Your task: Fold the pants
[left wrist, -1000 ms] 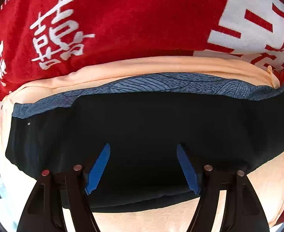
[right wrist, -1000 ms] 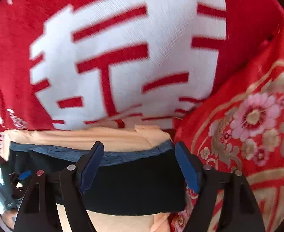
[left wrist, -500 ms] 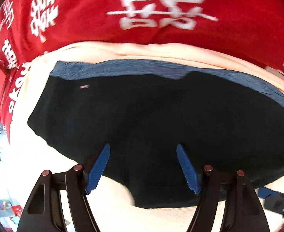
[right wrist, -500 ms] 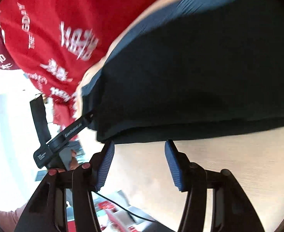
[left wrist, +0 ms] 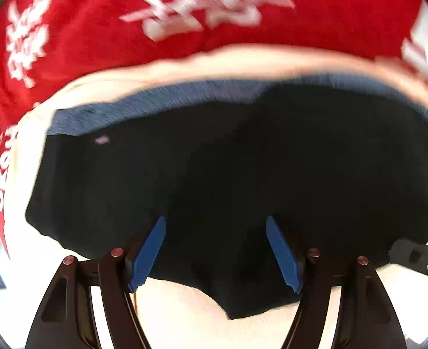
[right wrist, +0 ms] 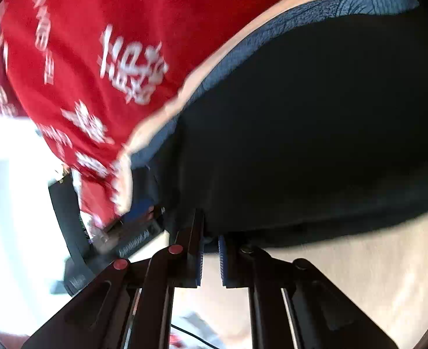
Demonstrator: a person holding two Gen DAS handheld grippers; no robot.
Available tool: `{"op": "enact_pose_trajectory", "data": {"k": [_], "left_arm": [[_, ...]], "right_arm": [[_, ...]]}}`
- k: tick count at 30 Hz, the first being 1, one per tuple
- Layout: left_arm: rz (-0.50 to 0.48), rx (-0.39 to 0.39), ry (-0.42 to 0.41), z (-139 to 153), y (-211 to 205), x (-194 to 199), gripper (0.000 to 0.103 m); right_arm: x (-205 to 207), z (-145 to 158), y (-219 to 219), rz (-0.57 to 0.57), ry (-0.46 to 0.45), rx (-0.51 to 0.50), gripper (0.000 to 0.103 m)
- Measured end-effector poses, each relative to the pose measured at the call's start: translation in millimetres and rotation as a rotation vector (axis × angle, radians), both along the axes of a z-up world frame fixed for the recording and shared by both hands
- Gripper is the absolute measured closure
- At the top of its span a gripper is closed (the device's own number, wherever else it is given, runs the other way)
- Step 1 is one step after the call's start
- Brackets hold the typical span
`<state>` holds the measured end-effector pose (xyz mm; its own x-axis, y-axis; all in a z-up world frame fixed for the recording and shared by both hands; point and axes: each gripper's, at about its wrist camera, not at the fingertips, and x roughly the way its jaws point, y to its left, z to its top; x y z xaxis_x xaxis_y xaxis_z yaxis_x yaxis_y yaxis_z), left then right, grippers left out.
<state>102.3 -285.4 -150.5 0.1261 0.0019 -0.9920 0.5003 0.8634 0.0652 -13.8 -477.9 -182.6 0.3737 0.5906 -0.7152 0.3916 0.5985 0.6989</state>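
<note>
The right claw (right wrist: pixel 211 254) is being closed at the near hem of the black pants (right wrist: pixel 316 133), its blue pads (right wrist: pixel 223 257) nearly pressed together, though whether cloth is being pinched cannot be told. The left claw (left wrist: pixel 215 251) is being held spread above the pants (left wrist: pixel 228 174), with nothing gripped. The pants, smooth and dark with a blue ribbed waistband (left wrist: pixel 161 101), are lying on a peach sheet (left wrist: pixel 185 317) below a red printed cloth (left wrist: pixel 97 23); bare sheet is being left along the near hem.
</note>
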Motion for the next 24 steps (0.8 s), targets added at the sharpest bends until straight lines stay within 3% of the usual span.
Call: {"op": "enact_pose_trajectory", "data": {"k": [1,3,5,7,9,11,13,16,17,18,19,21,22,23,24], "left_arm": [[-0.008,-0.007,-0.036,0,2,-5,0.028],[-0.013,0.001,-0.032,3,0,-4,0.027],[0.005,0.002,-0.016,10,-2,2,0.027],[0.002,-0.032,-0.027,23,-12,6,0.028],[-0.028,-0.059,-0.052,33,-29,7,0.028],[-0.065,-0.083,-0.054,36,-56,6,0.028],[-0.096,-0.094,-0.064,32,-90,6,0.028],[-0.097,-0.119,-0.057,25,-127,6,0.028],[-0.093,-0.120,-0.049,22,-137,5,0.028],[-0.095,-0.117,-0.050,19,-145,3,0.028],[-0.104,-0.103,-0.049,15,-152,0,0.028],[-0.144,-0.056,-0.051,3,-160,-8,0.027],[-0.153,-0.060,-0.079,2,-160,-11,0.024],[-0.162,-0.051,-0.103,3,-160,-13,0.019],[-0.178,-0.038,-0.102,4,-160,-12,0.019]], "right_arm": [[-4,-8,5,0.025,0.045,-0.005,0.094],[-13,-12,5,0.054,0.115,-0.021,0.093],[-27,6,-16,0.053,0.091,-0.083,0.092],[-41,25,-49,0.003,0.088,-0.184,0.080],[-60,43,-102,-0.116,0.108,-0.300,0.045],[-77,54,-151,-0.232,0.127,-0.397,0.039],[-89,57,-195,-0.348,0.188,-0.471,0.039],[-98,49,-244,-0.517,0.209,-0.432,0.039],[-96,48,-251,-0.539,0.190,-0.421,0.047],[-92,49,-257,-0.541,0.167,-0.424,0.090],[-85,54,-257,-0.520,0.161,-0.456,0.095],[-75,69,-248,-0.449,0.122,-0.591,0.095],[-72,66,-245,-0.413,0.146,-0.629,0.095],[-72,58,-244,-0.400,0.187,-0.625,0.093],[-77,44,-249,-0.403,0.261,-0.590,0.084]]}}
